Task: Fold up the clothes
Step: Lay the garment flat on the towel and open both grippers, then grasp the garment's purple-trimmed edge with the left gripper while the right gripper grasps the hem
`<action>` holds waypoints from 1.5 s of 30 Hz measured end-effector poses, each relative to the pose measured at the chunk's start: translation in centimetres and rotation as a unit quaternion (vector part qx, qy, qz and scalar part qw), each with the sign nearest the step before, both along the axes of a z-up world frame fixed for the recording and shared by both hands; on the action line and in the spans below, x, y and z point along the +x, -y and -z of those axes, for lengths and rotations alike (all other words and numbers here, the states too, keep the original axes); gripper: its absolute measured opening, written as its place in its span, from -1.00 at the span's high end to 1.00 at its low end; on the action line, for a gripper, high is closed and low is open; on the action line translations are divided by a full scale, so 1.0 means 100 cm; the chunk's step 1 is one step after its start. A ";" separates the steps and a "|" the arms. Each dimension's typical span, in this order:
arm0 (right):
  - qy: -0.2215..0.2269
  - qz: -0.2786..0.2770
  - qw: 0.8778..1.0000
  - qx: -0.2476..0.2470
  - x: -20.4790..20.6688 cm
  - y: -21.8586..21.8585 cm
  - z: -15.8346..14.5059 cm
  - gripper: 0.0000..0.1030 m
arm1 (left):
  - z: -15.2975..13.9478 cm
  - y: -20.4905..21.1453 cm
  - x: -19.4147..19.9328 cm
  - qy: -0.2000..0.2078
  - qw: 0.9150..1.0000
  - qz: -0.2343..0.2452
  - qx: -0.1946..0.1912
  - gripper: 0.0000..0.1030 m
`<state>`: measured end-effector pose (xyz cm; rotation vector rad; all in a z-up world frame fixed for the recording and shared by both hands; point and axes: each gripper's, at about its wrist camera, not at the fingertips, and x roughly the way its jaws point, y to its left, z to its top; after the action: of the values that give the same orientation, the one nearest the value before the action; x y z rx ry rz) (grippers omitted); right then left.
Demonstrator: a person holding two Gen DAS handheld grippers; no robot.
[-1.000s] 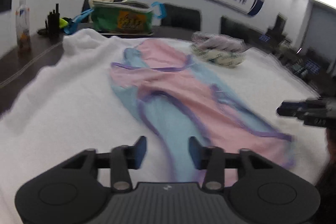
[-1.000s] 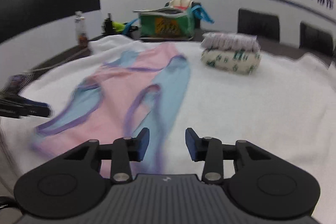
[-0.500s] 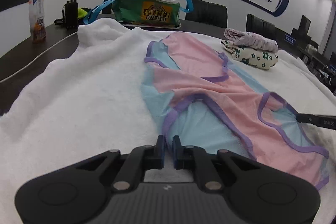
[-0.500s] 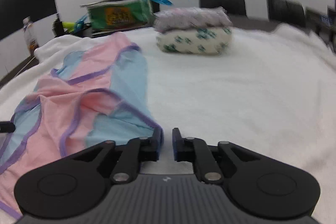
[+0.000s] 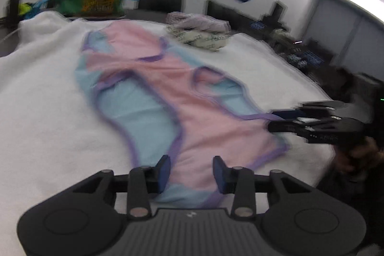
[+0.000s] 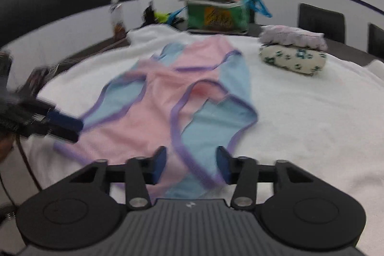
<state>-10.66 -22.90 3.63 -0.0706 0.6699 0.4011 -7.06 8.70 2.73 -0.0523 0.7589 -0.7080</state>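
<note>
Half a second ago both tools were pinched nearly closed at the near hem; now we hold them with jaws wide apart again and nothing between them, so we judge the corners released and the garment laid out flat, ready for the first fold. Going from left to right: the white towel [image 5: 45,97] covers the tabletop, and on it lies the pink and blue garment [image 5: 168,97] with purple trim, spread lengthwise away from us. Our left tool [image 5: 191,170] hovers over the garment's near end, pink cloth visible in the gap between its blue pads, though blur keeps us from telling whether the pads touch the fabric. Further right, our right tool [image 6: 191,163] sits over the neighbouring blue panel and purple edge, likewise wide and empty. Beyond it, well apart from the garment, a stack of folded clothes [image 6: 294,52] rests on the towel, with a green bag [image 6: 217,17] at the far edge. We judge folding itself has not yet begun.
</note>
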 end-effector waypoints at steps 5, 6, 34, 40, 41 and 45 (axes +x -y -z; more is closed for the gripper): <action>-0.026 0.007 1.000 -0.014 -0.004 -0.005 0.011 0.77 | 0.007 -0.016 -0.004 -0.004 1.000 -0.019 -0.003 0.92; -0.030 0.008 0.999 -0.017 -0.006 -0.005 0.010 0.85 | 0.007 -0.019 -0.005 -0.009 1.000 -0.021 -0.006 0.95; -0.027 0.100 0.990 0.099 -0.024 0.001 0.014 0.93 | -0.005 -0.029 -0.030 -0.014 0.991 -0.126 -0.037 0.95; -0.031 0.093 0.983 0.154 -0.053 0.021 -0.015 0.93 | -0.018 -0.060 -0.053 -0.025 0.991 -0.112 -0.076 0.96; -0.039 0.091 0.982 0.162 -0.058 0.024 -0.016 0.93 | -0.017 -0.064 -0.056 -0.030 0.990 -0.112 -0.077 0.96; -0.057 0.097 0.983 0.147 -0.066 0.021 -0.007 0.81 | -0.005 -0.074 -0.053 -0.059 0.988 -0.127 -0.065 0.81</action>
<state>-17.28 -24.96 4.36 0.2989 0.7160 0.3133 -12.34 16.15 3.23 -0.3076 0.8010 -0.5126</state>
